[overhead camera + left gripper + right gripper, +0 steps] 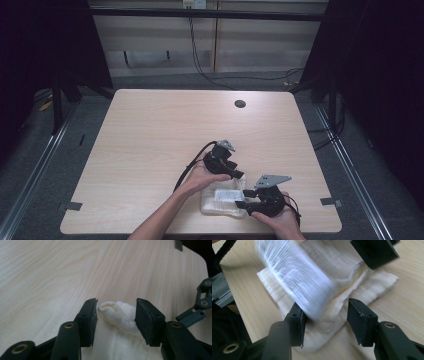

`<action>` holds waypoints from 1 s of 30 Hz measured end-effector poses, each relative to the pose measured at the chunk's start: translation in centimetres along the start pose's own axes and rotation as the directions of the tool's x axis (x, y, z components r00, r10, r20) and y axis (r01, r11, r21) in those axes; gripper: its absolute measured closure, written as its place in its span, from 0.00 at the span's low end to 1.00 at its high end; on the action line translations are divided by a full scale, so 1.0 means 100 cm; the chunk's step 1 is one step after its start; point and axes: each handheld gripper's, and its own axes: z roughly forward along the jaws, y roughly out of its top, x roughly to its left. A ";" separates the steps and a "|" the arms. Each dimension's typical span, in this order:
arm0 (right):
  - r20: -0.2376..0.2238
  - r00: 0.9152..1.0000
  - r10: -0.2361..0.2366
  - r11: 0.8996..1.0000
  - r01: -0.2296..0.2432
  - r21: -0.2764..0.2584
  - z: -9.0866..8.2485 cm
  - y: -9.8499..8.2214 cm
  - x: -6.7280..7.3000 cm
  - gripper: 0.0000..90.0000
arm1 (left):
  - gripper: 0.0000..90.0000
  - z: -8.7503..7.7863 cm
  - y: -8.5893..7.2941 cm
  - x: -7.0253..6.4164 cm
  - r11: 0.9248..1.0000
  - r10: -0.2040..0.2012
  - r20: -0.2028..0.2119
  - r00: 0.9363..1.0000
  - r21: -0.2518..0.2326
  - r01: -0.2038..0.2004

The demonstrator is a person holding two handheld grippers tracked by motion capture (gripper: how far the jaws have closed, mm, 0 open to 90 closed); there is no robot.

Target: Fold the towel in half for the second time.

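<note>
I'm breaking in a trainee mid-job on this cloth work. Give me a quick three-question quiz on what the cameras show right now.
1. True or false: the left gripper is clamped tight on the cream cloth.
2. Which lies on top of the cloth? A) a white label B) a metal spoon C) a red cap
3. Fill in: the cloth lies near the table edge that is ____ the person.

Key
1. False. A bunched fold sits between its jaws, but they stand apart and do not press it; the right gripper is open too.
2. A
3. Nearest
</note>
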 end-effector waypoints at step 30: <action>0.148 0.986 0.075 0.980 -0.046 -0.193 -0.042 0.014 -0.045 0.41 | 0.39 -0.098 -0.029 0.000 0.999 0.007 -0.180 0.984 -0.030 -0.013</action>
